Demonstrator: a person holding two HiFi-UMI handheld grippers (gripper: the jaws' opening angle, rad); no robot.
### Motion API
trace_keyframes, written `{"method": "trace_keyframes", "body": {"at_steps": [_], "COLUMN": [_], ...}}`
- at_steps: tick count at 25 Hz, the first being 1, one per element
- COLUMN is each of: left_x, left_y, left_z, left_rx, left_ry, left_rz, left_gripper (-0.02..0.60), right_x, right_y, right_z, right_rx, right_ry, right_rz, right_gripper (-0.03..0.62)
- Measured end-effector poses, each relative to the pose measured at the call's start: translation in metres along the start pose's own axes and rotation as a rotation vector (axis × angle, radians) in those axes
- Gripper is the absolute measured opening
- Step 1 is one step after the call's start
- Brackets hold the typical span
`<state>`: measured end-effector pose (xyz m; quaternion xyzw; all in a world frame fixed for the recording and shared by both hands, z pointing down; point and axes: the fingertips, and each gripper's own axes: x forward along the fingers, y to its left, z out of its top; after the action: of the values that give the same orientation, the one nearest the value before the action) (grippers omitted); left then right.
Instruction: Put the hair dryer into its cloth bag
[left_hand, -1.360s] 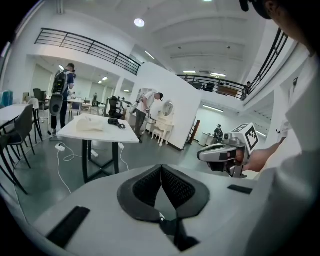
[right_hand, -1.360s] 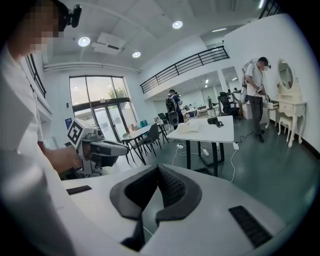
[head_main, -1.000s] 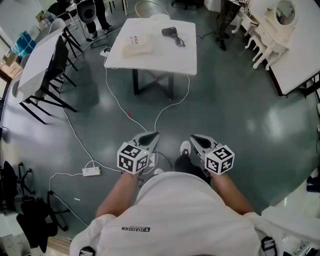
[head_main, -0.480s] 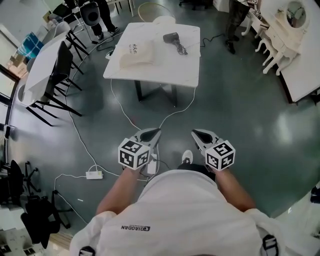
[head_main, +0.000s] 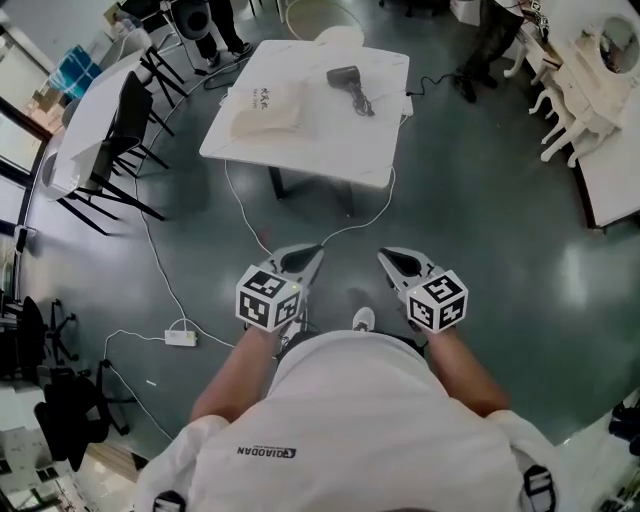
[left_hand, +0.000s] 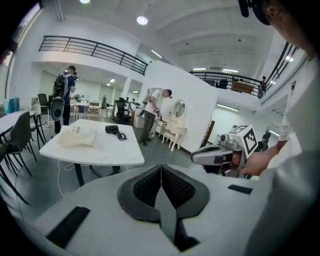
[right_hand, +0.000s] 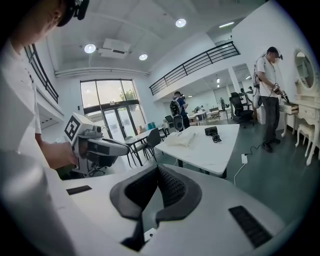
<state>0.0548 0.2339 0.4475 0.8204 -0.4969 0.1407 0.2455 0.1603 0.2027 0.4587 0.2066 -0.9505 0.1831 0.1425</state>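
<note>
A glossy dark grey-green floor (head_main: 480, 200) is seen throughout, and thin white cables (head_main: 243, 210) and a white power strip (head_main: 181, 338) are laid across it. A white rectangular table (head_main: 320, 140) on dark legs is set near the middle. A second white table (head_main: 85, 110) is placed at the left, with black chairs (head_main: 125, 110) beside it. A cream carved dressing table with a round mirror (head_main: 590, 90) is stood at the right. White walls (right_hand: 260, 35), a black-railed upper gallery (right_hand: 200, 62), tall glazed doors (right_hand: 107, 107) and round ceiling lamps (right_hand: 90, 48) are shown in the right gripper view.
</note>
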Motion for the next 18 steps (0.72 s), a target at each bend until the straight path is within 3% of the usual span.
{"method": "trace_keyframes", "body": {"at_steps": [6, 18], "left_x": [0.023, 0.059], "left_y": [0.003, 0.012], "left_z": [0.005, 0.018], "left_rx": [-0.011, -0.012], "left_ry": [0.025, 0.047], "left_rz": [0.047, 0.037], "left_gripper": [0.031, 0.031], "right_x": [-0.008, -0.006], "right_y": [-0.040, -0.070], "right_z": [0.000, -0.003], "right_rx": [0.022, 0.064], "right_ry": [-0.003, 0.007], "right_rz": [-0.001, -0.009], "right_gripper": [0.021, 0.021]}}
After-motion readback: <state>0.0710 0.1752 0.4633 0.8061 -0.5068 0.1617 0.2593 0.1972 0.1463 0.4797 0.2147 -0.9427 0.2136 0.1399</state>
